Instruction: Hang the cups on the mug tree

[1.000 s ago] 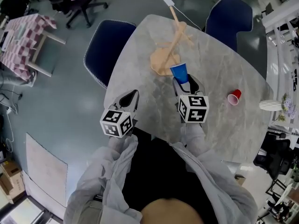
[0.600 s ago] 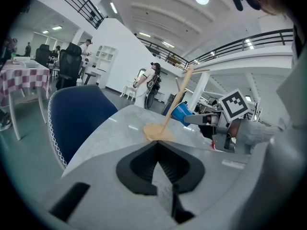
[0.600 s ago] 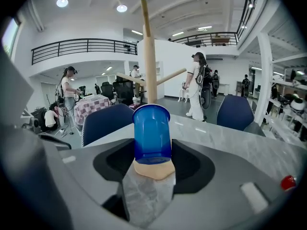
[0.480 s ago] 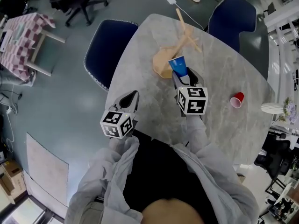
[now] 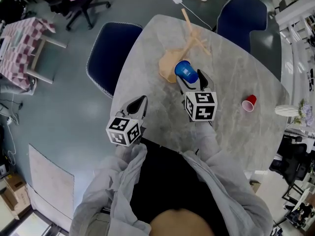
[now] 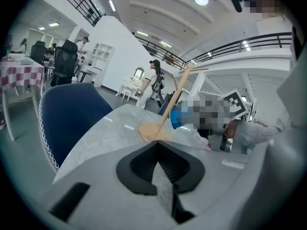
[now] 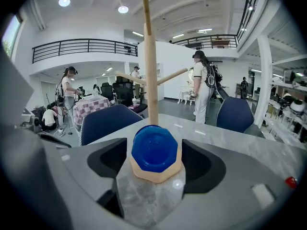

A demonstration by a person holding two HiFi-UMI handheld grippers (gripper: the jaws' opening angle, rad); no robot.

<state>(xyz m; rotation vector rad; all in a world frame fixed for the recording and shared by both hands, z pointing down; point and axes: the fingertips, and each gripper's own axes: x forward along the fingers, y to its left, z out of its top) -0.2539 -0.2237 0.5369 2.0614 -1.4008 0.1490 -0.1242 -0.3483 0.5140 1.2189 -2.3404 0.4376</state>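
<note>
The wooden mug tree stands at the table's far side, with bare pegs on its pole. A blue cup rests tipped against the tree's base, its round bottom facing my right gripper. My right gripper has just been opening. Its jaws stand on either side of the cup with small gaps, and the pads do not press on it. A red cup lies on the table to the right. My left gripper hovers shut and empty by the table's left edge, with the tree ahead of it.
The grey marble table has blue chairs at its far left and far right. A white ribbed vase stands at the right edge. People walk in the hall beyond.
My right gripper carried the blue cup forward to the tree's base. The cup tipped over there, and the jaws spread away from it. The left gripper barely moved.
</note>
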